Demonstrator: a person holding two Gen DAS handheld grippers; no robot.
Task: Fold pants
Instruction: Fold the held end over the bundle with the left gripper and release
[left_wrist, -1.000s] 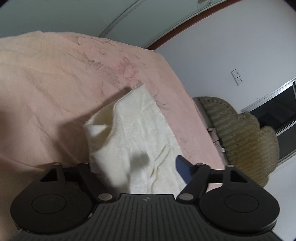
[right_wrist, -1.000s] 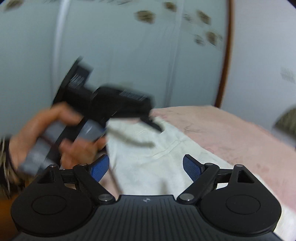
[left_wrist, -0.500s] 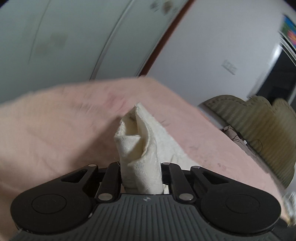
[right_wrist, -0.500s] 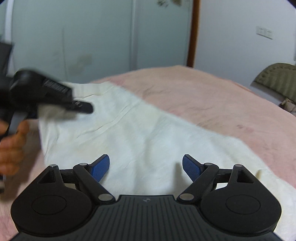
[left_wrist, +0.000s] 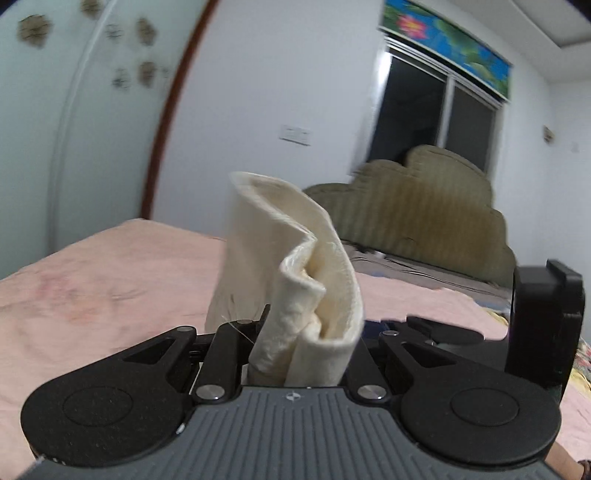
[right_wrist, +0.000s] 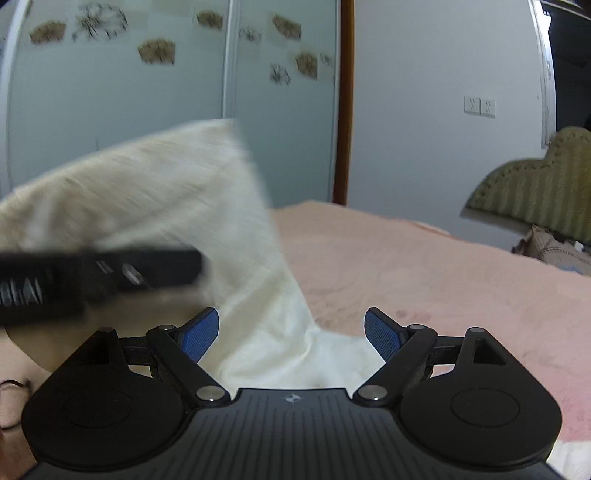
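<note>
Bed (right_wrist: 424, 273): pink cover, wrinkled, faintly stained, fills lower right of the frame. Cream pants (right_wrist: 291, 354) lie on it at lower centre, one end lifted toward upper left.

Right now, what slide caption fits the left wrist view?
Left gripper shut on a bunched fold of cream pants, lifted above the pink bedspread.

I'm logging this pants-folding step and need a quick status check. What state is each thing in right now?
Left gripper: shut on the pants.
Pants: cream, one bunched end pinched and lifted off the bed, the rest lying on it.
Right gripper: open, holding nothing, pants below it.
Bed cover: pink, spread out, lightly wrinkled.
Window: dark; open or closed unclear.
</note>
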